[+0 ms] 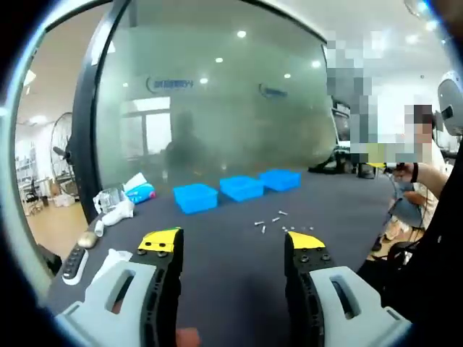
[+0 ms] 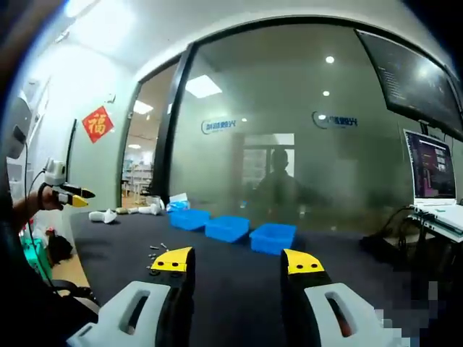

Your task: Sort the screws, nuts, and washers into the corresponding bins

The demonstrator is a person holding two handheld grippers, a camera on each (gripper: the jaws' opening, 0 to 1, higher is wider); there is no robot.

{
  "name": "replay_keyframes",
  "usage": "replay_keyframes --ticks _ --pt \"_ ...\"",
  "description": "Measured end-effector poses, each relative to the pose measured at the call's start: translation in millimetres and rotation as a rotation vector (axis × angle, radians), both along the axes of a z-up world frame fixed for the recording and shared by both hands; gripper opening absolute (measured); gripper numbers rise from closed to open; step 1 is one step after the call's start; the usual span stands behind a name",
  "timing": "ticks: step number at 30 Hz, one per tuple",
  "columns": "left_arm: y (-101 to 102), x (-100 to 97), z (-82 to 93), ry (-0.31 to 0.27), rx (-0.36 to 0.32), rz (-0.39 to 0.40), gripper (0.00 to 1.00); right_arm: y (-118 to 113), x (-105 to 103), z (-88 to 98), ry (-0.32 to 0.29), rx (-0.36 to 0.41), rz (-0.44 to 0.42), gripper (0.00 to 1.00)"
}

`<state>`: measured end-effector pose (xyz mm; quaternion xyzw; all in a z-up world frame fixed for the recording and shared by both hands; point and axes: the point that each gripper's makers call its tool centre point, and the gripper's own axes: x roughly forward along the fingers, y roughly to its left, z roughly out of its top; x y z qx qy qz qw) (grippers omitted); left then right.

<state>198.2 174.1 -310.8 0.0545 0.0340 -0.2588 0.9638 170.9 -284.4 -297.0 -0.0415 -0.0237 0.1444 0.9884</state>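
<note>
Three blue bins (image 1: pixel 241 188) stand in a row on the dark table (image 1: pixel 231 289). A small scatter of screws, nuts and washers (image 1: pixel 275 220) lies in front of them. My left gripper (image 1: pixel 233 241) hovers over the near table, open, with nothing between its yellow-tipped jaws. In the right gripper view the same bins (image 2: pixel 227 228) sit mid-table, and some of the small hardware (image 2: pixel 158 249) lies just left of my right gripper (image 2: pixel 239 262), which is open and holds nothing. At the far left of that view a hand holds up the left gripper (image 2: pixel 71 192).
A tissue pack (image 1: pixel 139 190), white items (image 1: pixel 116 213) and a remote (image 1: pixel 75 262) lie along the table's left end. A glass wall (image 1: pixel 217 101) rises behind the bins. A laptop (image 2: pixel 434 173) stands at the right. A person's arm (image 1: pixel 427 177) is at the table's right side.
</note>
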Motion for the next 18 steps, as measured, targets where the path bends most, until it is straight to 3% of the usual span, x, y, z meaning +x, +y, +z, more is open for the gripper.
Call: replay_keyframes --ticks 18 --pt "0.3 0.5 -3.3 0.007 0.005 -0.001 0.54 4.3 0.5 -3.2 0.005 0.001 0.013 0.45"
